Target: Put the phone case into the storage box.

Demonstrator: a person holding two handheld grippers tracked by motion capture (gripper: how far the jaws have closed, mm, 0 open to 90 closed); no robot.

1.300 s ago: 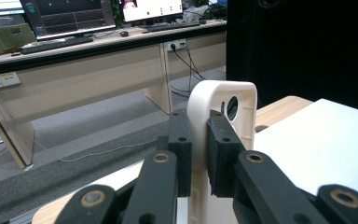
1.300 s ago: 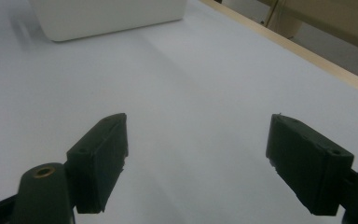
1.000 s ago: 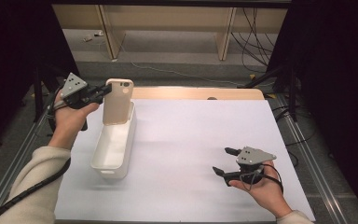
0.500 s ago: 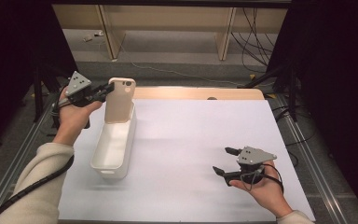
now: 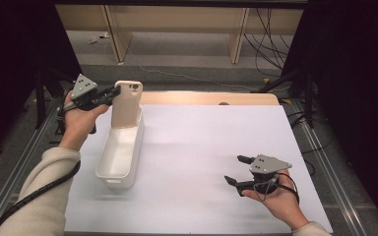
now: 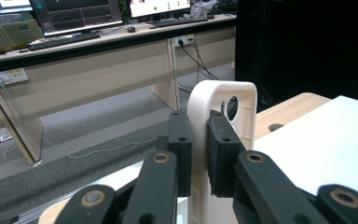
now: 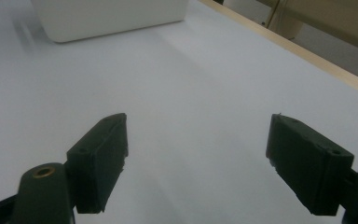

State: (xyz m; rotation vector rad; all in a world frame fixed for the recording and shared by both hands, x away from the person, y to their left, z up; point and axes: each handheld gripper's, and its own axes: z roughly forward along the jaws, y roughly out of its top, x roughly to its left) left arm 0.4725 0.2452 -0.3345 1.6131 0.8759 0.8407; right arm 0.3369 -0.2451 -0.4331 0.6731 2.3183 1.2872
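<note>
Clearly the left gripper [image 5: 109, 93] is clamped on the phone case [image 5: 127, 104], upright over the bin's [image 5: 120, 152] 12 o'clock end, ready to drop in; the right gripper [image 5: 239, 169], at 4 o'clock, waits with jaws apart.

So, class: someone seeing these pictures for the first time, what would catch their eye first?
Probably the cream phone case, standing upright at the far end of the white bin, pinched on its edge by the left gripper. Next, the right gripper near the table's front right, jaws wide apart over the bare white tabletop with nothing between them.
</note>
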